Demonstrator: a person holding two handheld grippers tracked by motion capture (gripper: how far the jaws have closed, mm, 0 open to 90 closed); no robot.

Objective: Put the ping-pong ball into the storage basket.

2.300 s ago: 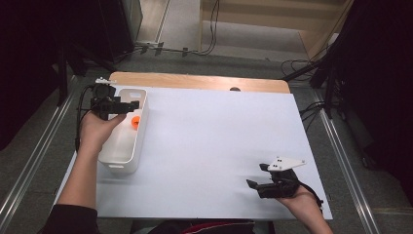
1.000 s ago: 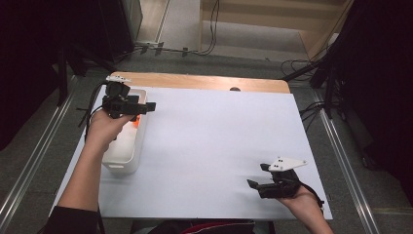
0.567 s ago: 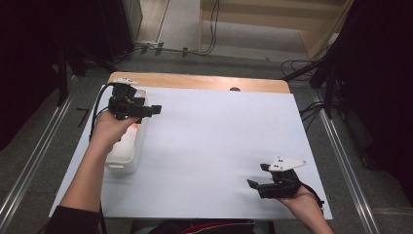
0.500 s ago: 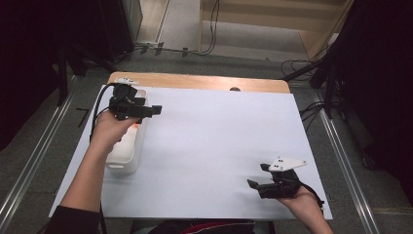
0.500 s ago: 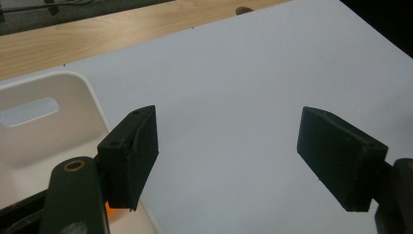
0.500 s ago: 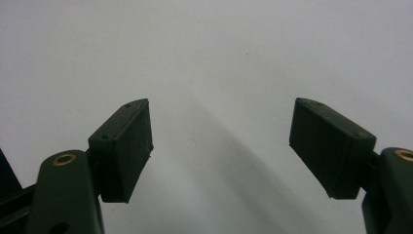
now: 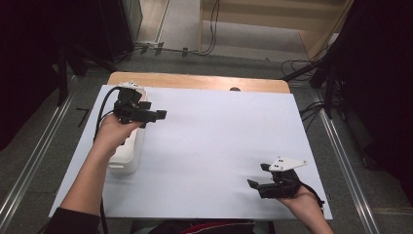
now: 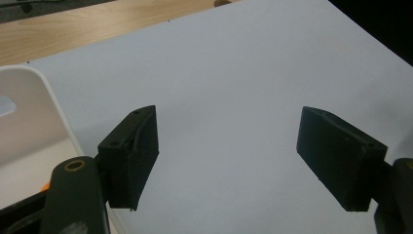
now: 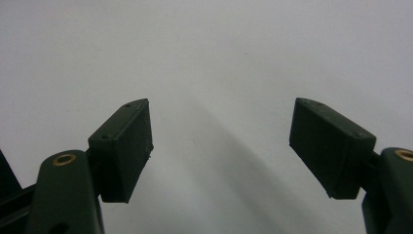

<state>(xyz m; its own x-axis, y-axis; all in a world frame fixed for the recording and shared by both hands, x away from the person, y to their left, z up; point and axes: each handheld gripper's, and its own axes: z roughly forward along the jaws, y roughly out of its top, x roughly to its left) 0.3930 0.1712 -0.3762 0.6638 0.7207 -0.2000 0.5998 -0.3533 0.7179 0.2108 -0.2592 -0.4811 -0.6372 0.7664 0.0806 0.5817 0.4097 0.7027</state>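
Left gripper view looks along the left gripper (image 8: 226, 161) with its jaws spread wide and nothing between them, only the bare white table cover (image 8: 253, 83) beyond; at the lower left edge of that view stands the rounded wall of the white bin (image 8: 34, 112), and a sliver of something orange (image 8: 45, 186) peeps out just behind the near jaw, too little of it showing to say what it is. In the high view the left gripper (image 7: 155, 115) hangs above the bin's inner rim near the far left corner of the table, pointing toward the middle of the cover, with the left hand (image 7: 114, 131) and forearm lying over the white bin (image 7: 124, 158) itself, so its contents are hidden there. Empty and angled away from the bin, it looks to me like a hand that has finished with the bin rather than one reaching in. The right gripper (image 9: 219, 146) is likewise open and empty, its jaws apart over plain white; in the high view the right gripper (image 7: 259, 176) sits low near the near right corner of the table, well apart from the bin, held by the right hand (image 7: 298, 194), which I judge to be parked out of the way while the left side does the work.
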